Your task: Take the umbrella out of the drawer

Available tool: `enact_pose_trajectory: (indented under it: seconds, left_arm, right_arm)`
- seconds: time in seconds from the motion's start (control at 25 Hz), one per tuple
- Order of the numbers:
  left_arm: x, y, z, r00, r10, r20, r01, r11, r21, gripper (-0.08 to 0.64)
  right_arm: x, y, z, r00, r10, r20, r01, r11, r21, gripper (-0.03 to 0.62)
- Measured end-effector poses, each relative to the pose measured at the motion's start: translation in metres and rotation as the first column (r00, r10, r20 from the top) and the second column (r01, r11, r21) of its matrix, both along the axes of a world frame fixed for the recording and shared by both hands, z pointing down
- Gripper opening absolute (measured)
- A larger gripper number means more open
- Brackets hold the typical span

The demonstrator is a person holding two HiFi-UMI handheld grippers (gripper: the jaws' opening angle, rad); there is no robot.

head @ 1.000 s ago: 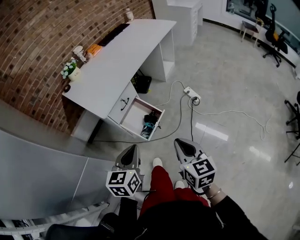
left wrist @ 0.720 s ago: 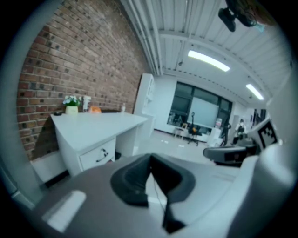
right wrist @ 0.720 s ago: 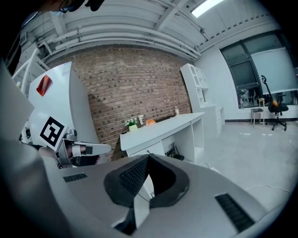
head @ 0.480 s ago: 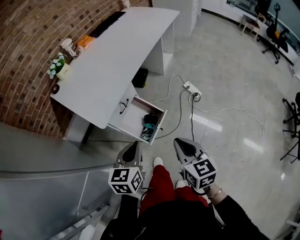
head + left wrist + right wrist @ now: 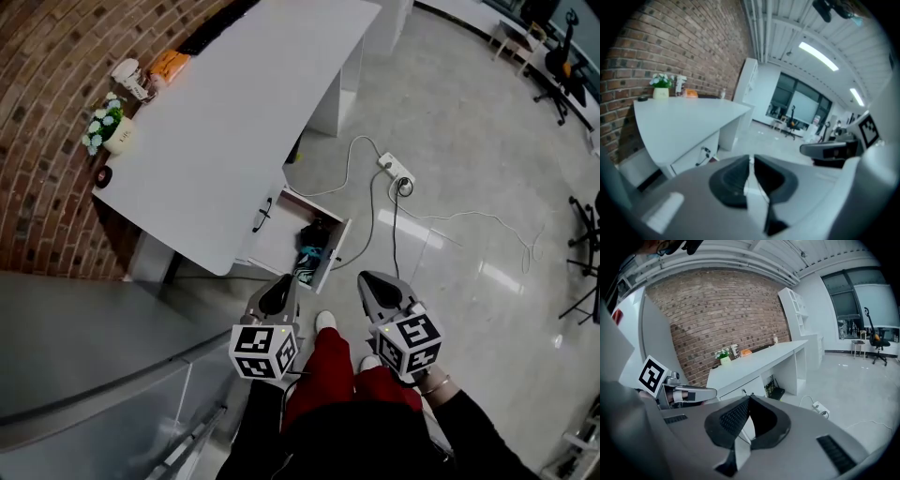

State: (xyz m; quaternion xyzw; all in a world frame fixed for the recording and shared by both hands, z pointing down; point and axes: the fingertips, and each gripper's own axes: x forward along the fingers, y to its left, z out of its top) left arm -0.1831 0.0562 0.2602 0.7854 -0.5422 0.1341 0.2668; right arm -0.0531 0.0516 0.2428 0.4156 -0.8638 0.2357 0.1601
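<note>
at the far left a brick wall (image 5: 42,141) is running behind a long white desk (image 5: 234,122). a potted plant (image 5: 101,129), a pair of cups (image 5: 129,77) and something orange (image 5: 169,64) are sitting along the desk's wall-side edge. a grey partition (image 5: 75,356) is filling the lower left corner.

under the near edge of the desk a drawer (image 5: 279,236) is standing pulled out. the umbrella (image 5: 312,246), dark with a teal patch, is lying inside it toward the right end.

just below the drawer in the head view, the left gripper (image 5: 284,286) is hovering, pointing toward the desk and touching nothing. its jaws are opening: only a thin slit is showing between them, and nothing is sitting in it. the person's red trousers (image 5: 323,375) and one white shoe (image 5: 325,322) are showing between the two grippers.

the right gripper (image 5: 367,283) is hanging beside the left one, apart from it and also aiming toward the desk. its jaws are meeting at the tips and are gripping nothing.

further right, a power strip (image 5: 396,169) is lying on the glossy floor (image 5: 469,141), with cables (image 5: 361,216) trailing from it. an office chair (image 5: 561,58) is standing near the top right corner.
</note>
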Motion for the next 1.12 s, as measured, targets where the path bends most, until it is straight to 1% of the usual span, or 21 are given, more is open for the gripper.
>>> enact_pose_trajectory:
  seconds: [0.28,0.48,0.64,0.88,0.96,1.12]
  left_arm:
    - [-0.012,-0.019,0.029,0.999,0.036,0.006,-0.035,0.998,-0.053,0.036]
    - [-0.007,-0.027,0.053,0.998,0.053,0.015,-0.051,0.993,-0.104,0.046]
    - [-0.003,-0.037,0.074,0.997,0.067,0.040,-0.061,0.987,-0.148,0.053]
    - [0.007,-0.054,0.123,0.991,0.106,0.084,-0.084,0.969,-0.231,0.085]
    - [0.012,-0.060,0.143,0.989,0.116,0.088,-0.090,0.962,-0.259,0.091]
    - [0.021,-0.073,0.179,0.989,0.122,0.081,-0.092,0.948,-0.304,0.132]
  right_arm:
    - [-0.001,-0.020,0.020,0.998,0.050,-0.026,-0.051,0.998,-0.037,-0.002]
    - [0.008,-0.025,0.043,0.996,0.079,-0.038,-0.081,0.994,-0.071,-0.002]
    - [0.014,-0.030,0.064,0.994,0.099,-0.043,-0.103,0.990,-0.097,-0.002]
    - [0.022,-0.038,0.101,0.991,0.127,-0.033,-0.131,0.981,-0.145,-0.002]
    - [0.023,-0.042,0.114,0.991,0.131,-0.021,-0.133,0.978,-0.159,-0.002]
    - [0.024,-0.047,0.145,0.991,0.134,-0.003,-0.133,0.974,-0.185,-0.002]
